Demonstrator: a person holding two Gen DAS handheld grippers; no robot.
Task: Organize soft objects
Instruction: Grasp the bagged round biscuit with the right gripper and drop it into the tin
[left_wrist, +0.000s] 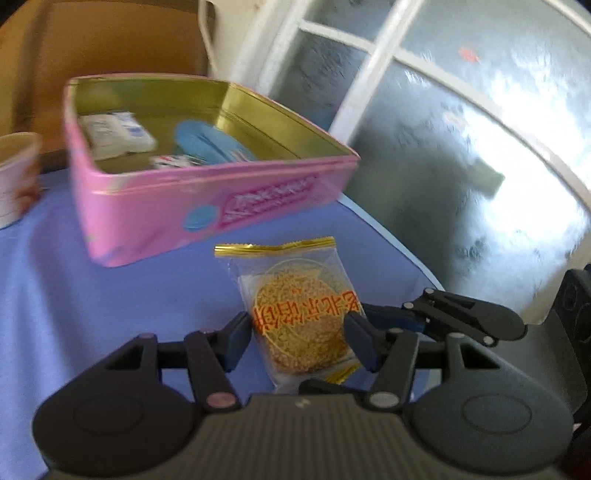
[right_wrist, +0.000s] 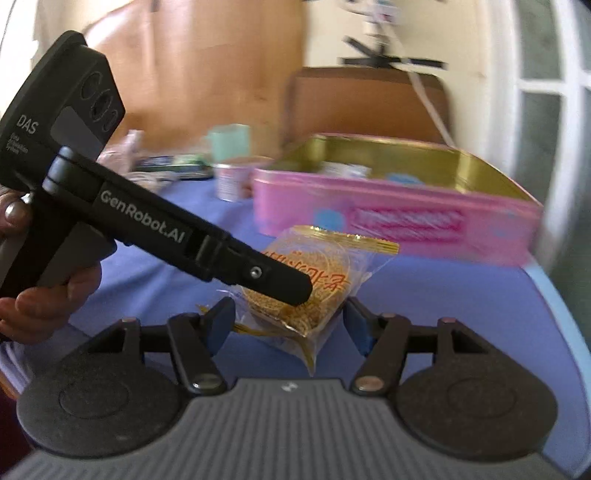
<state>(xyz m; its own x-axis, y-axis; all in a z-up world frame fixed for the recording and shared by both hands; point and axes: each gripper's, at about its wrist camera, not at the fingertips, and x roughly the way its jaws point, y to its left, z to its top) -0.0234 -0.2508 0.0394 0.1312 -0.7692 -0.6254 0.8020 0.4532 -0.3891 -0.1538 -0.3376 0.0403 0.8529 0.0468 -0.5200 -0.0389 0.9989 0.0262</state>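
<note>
The left gripper (left_wrist: 298, 338) is sitting with its dark fingers spread to either side of a clear plastic packet with gold crimped ends holding a round sesame-crusted cake (left_wrist: 300, 321), and whether the pads are touching the wrapper is not clear from the left wrist view. The right gripper (right_wrist: 290, 326) is also standing open, its fingers bracketing the same packet (right_wrist: 332, 273) from another angle, while the left tool's black finger is crossing over the wrapper.

Judging from this, both tools are crowding one small, slippery packet, so they are risking a collision or a tug from two sides. A hard squeeze is likely to crack the cake inside, and a grip on the loose film alone could let it slide out on the lift.

The packet is lying on the blue-violet tablecloth (left_wrist: 74, 277), just in front of the open pink rectangular tin with a gold interior (left_wrist: 207, 206). Inside the tin, a white sachet (left_wrist: 114, 134), a light-blue soft item (left_wrist: 207, 142) and a small printed packet (left_wrist: 173, 161) are lying. A pale paper cup (left_wrist: 16, 177) is standing to the tin's left; its contents are not showing.
</note>
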